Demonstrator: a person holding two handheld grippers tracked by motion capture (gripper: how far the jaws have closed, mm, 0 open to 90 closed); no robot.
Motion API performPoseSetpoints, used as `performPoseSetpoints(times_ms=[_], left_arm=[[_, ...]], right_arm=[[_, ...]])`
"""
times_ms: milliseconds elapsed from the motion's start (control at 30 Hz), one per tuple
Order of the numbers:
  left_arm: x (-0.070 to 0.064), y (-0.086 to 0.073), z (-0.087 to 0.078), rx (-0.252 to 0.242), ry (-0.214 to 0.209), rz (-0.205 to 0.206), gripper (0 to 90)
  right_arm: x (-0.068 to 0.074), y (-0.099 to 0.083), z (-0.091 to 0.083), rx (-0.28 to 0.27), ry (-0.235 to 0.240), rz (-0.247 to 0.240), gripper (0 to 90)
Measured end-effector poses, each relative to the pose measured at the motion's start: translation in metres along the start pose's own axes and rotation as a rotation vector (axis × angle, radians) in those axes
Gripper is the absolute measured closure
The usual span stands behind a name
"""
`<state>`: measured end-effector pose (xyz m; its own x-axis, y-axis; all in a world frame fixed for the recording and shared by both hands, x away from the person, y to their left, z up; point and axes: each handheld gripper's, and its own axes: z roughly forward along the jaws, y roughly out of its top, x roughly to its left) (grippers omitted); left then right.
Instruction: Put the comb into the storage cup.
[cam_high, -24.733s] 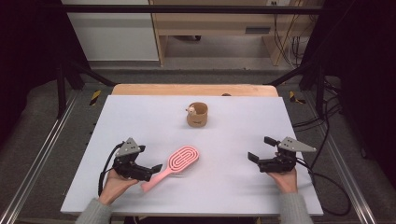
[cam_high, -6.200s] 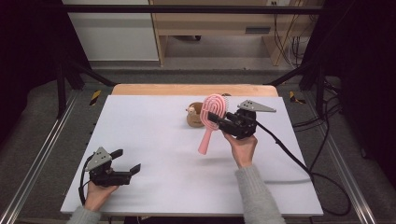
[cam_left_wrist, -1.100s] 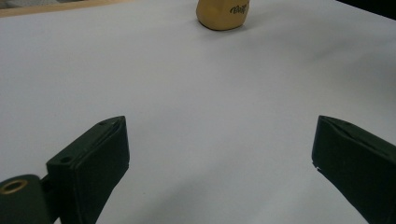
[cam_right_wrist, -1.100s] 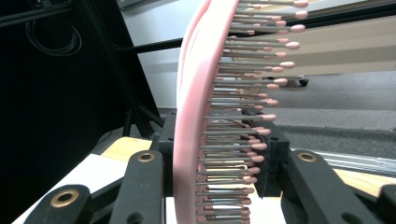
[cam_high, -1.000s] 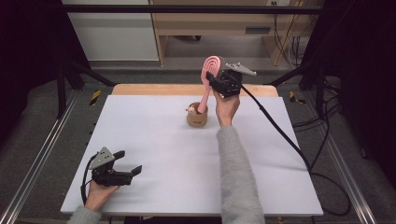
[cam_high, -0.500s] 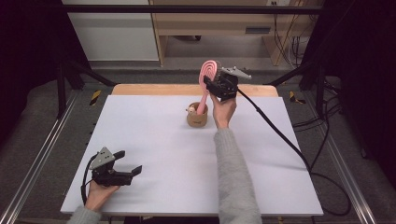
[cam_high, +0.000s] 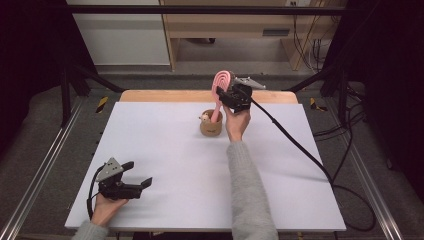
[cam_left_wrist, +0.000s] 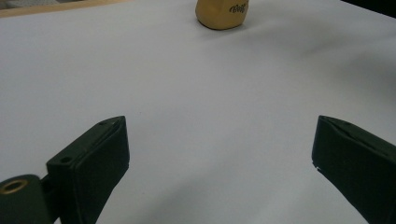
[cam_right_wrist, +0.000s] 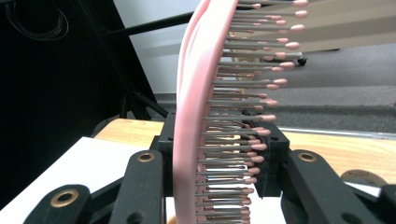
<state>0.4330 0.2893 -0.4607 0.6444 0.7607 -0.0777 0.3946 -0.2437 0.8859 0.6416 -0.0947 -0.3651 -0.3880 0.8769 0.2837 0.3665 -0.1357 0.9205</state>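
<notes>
The pink hairbrush (cam_high: 218, 95) stands almost straight up, with its handle end down inside the small tan cup (cam_high: 211, 126) and its round head at the top. The cup sits on the white table (cam_high: 165, 150) toward 12 o'clock, near the far edge. The brush's long line runs up and down, leaning a little toward 1 o'clock in the high view.

The right gripper (cam_high: 231, 96) is clamped on the brush just below the head, well above the cup. In the right gripper view the brush (cam_right_wrist: 196, 140) rises between the two black jaws, and its bristles with little pink tips point to 3 o'clock. So the brush goes straight down from this gripper into the cup – I think the next move is to let go and see if the brush stays leaning on the cup's rim. It could tip the cup over, since the brush is tall and the cup is small.

The left gripper (cam_high: 131, 186) rests far away at 7 o'clock on the table, holding nothing, its jaws wide apart. From its own view the cup (cam_left_wrist: 222, 13) is at 12 o'clock – there is some dark writing on the cup's side, but it is too small to read
</notes>
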Motion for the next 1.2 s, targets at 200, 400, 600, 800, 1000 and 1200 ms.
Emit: performPoseSetpoints(times_ms=[200,400,600,800,1000,1200], left_arm=[[0.000,0.000,0.000,0.002,0.002,0.001,4.3],[0.000,0.000,0.000,0.003,0.002,0.002,4.2],[0.000,0.000,0.000,0.004,0.002,0.002,4.2],[-0.001,0.000,0.000,0.003,0.001,0.003,4.2],[-0.001,0.000,0.001,0.004,0.003,0.003,4.2],[-0.001,0.000,0.001,0.007,0.003,0.003,4.3]], right_arm=[[-0.003,-0.006,0.000,-0.001,0.000,0.015,62.8],[-0.006,-0.012,0.002,0.006,-0.001,0.032,62.8],[-0.005,-0.017,0.005,0.013,0.000,0.032,62.7],[-0.005,-0.017,0.003,0.015,-0.003,0.035,62.7],[-0.010,-0.019,0.001,0.007,-0.001,0.050,62.6],[-0.013,-0.020,0.000,0.007,-0.003,0.055,62.5]])
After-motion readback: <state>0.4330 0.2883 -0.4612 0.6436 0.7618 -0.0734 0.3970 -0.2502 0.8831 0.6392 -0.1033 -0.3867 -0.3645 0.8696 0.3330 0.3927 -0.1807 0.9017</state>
